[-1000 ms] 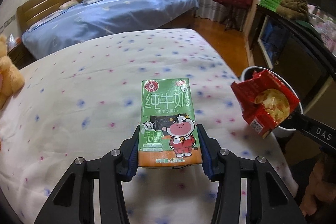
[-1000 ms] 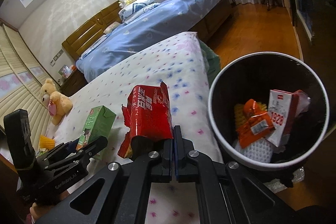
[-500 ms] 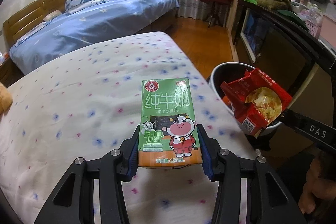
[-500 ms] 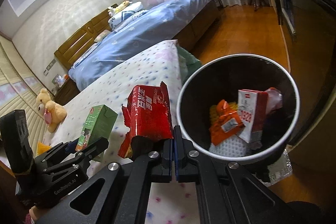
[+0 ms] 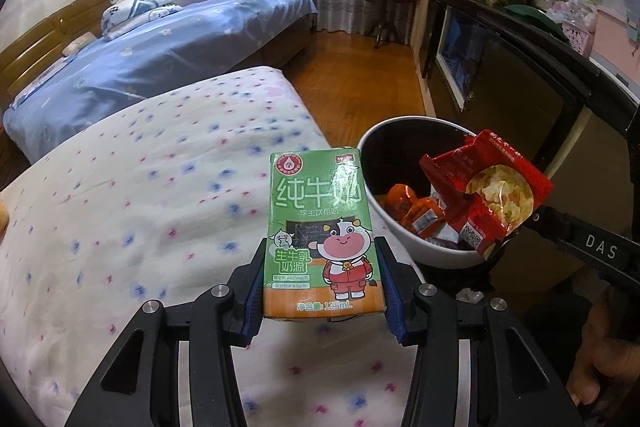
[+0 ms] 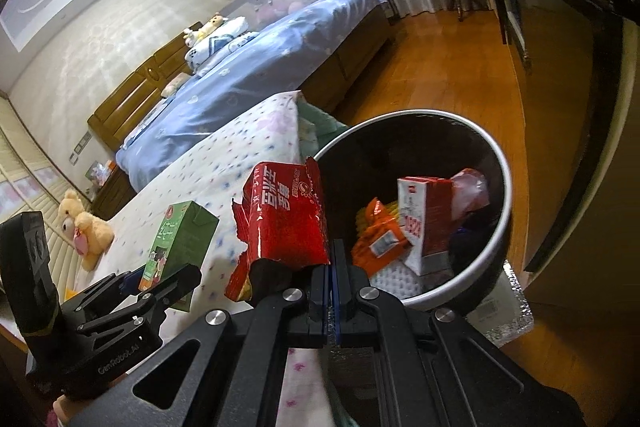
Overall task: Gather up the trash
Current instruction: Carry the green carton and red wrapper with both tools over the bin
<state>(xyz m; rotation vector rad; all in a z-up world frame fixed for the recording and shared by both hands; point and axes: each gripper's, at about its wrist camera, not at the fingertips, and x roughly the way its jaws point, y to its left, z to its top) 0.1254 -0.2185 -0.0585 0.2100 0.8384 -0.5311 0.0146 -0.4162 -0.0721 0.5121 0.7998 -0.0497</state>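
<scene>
Jaws clamp milk carton (image 5: 324, 239) | snack wrapper (image 6: 286, 223); bin (image 6: 502, 163) bottom hidden

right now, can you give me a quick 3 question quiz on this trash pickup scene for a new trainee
1. True or false: the left claw holds the green cardboard milk carton upright between its fingers.
2. What does the right claw grip?
A. a white sponge
B. the torn red foil snack bag
C. a teddy bear
3. Fill in: the round white-rimmed dark trash bin stands on the wooden ____, beside the bed with the spotted white quilt.

Key:
1. True
2. B
3. floor
</scene>
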